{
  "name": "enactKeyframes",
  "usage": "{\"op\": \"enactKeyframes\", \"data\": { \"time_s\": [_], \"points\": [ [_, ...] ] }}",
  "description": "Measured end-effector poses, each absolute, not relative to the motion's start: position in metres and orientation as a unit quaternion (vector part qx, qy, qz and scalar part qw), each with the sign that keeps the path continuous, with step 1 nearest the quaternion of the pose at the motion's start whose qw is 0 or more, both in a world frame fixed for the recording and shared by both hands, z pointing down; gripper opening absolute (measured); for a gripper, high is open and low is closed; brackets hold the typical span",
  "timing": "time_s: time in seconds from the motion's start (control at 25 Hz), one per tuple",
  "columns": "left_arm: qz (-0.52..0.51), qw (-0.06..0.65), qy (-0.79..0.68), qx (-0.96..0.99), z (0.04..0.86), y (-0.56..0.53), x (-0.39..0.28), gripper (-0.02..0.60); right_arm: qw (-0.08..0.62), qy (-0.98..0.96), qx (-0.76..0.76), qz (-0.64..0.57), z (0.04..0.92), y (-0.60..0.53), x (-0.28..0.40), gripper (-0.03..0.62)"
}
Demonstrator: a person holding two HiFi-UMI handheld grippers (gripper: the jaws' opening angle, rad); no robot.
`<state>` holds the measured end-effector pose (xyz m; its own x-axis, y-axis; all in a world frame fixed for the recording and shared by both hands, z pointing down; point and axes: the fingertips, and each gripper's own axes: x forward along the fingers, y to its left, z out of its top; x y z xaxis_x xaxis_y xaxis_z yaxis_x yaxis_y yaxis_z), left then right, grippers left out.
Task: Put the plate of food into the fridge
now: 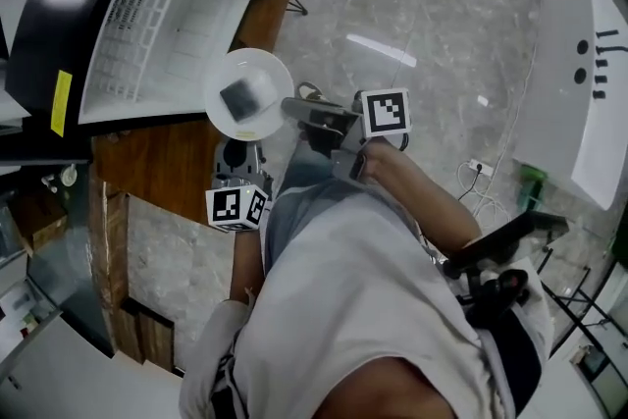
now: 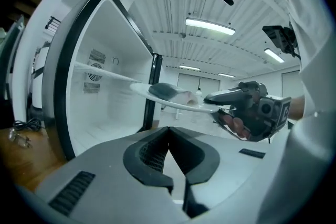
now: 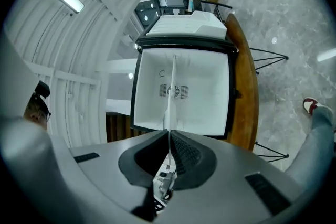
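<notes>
A white plate (image 1: 265,69) carries a grey piece of food (image 1: 240,97) and hangs in the air in front of the open fridge (image 1: 167,15). My right gripper (image 1: 291,110) is shut on the plate's near rim. In the right gripper view the plate (image 3: 171,97) shows edge-on as a thin white line running from the gripper (image 3: 169,132) toward the white fridge interior (image 3: 199,86). My left gripper (image 1: 235,155) sits below the plate, shut and empty. In the left gripper view its jaws (image 2: 169,129) meet, with the plate (image 2: 197,106) held level beyond them.
The fridge stands on a wooden counter (image 1: 162,162) whose edge runs under the plate. Its dark door frame with a yellow sticker (image 1: 61,101) lies at the far left. A white cabinet (image 1: 579,93) and a black chair (image 1: 500,260) stand to the right on the marble floor.
</notes>
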<state>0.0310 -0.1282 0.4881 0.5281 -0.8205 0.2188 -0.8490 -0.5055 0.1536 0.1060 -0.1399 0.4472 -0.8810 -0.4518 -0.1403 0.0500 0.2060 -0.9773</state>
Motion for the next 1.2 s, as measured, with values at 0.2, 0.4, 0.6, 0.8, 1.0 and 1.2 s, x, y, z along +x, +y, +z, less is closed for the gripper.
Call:
{"op": "enactKeyframes", "data": {
  "time_s": [0.2,0.4,0.6,0.8,1.0,1.2],
  "points": [
    [0.027,0.084,-0.534,0.841,0.459,-0.192,0.015,0.012,0.183,0.762,-0.102,-0.613,0.422,-0.217,0.085,0.026],
    [0.012,0.088,-0.583,0.807,0.443,-0.301,-0.008,0.012,0.145,0.761,-0.076,-0.628,0.407,-0.338,0.048,0.026],
    [-0.001,0.081,-0.604,0.793,0.425,-0.385,-0.039,0.012,0.117,0.751,-0.049,-0.647,0.393,-0.434,-0.006,0.026],
    [0.004,0.051,-0.607,0.793,0.413,-0.414,-0.043,0.012,0.106,0.731,-0.020,-0.674,0.393,-0.481,-0.039,0.026],
    [-0.016,0.027,-0.632,0.775,0.392,-0.433,-0.054,0.012,0.091,0.726,-0.004,-0.682,0.393,-0.506,-0.062,0.026],
    [-0.034,-0.004,-0.665,0.746,0.371,-0.452,-0.071,0.012,0.077,0.721,0.007,-0.689,0.390,-0.517,-0.077,0.028]
  ]
}}
